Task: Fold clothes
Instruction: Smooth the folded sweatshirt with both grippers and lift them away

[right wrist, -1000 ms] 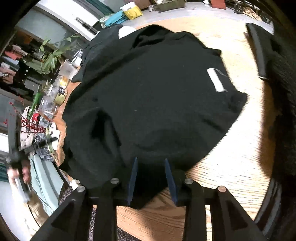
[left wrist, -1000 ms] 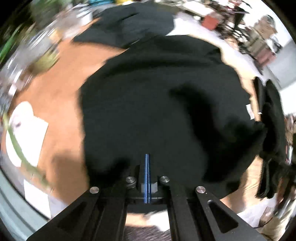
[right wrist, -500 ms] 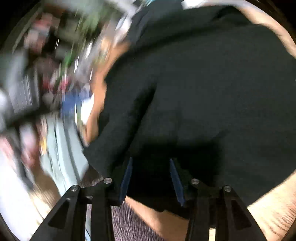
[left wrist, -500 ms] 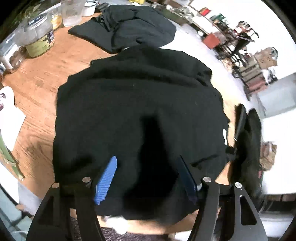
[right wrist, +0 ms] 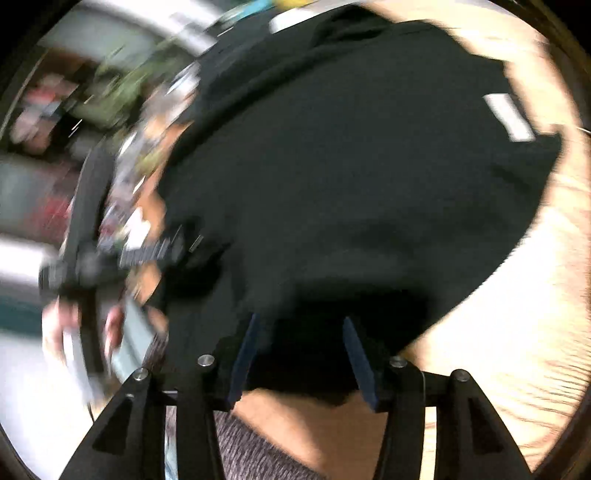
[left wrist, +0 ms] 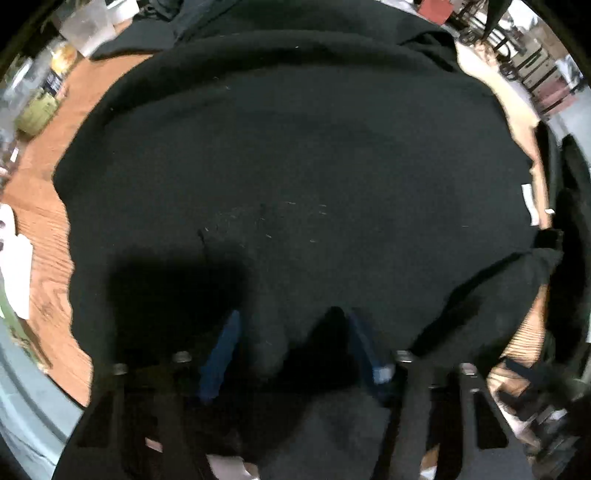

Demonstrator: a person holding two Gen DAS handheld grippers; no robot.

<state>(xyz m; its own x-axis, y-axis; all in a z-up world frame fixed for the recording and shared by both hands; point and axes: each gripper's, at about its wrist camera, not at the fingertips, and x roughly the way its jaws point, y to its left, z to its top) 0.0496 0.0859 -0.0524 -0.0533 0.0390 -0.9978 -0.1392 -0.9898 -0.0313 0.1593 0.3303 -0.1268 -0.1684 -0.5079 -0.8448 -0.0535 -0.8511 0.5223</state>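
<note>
A black garment [left wrist: 295, 166] lies spread on the wooden table [left wrist: 40, 229] and fills the left wrist view. My left gripper [left wrist: 293, 347] points straight down at the garment's near edge. Its jaws are closing around a raised ridge of cloth, and the blue pads [left wrist: 225, 350] do not press on it. In the blurred right wrist view the same garment [right wrist: 351, 184] shows a white label [right wrist: 508, 116]. My right gripper [right wrist: 301, 354] hovers over the near hem with its jaws opening. Cloth lies between its pads [right wrist: 245, 358], apart from them.
Jars [left wrist: 37, 110] and a clear glass [left wrist: 88, 29] stand at the table's left edge, with white paper [left wrist: 14, 266] nearer. A second dark garment [left wrist: 166, 22] lies behind and a dark pile [left wrist: 572, 221] to the right. A person's hand [right wrist: 55, 325] shows at left.
The left gripper went from shut to wide open, dropped close to the garment, and its jaws have narrowed since. The right gripper's jaws widened and its view swung over the near hem.
</note>
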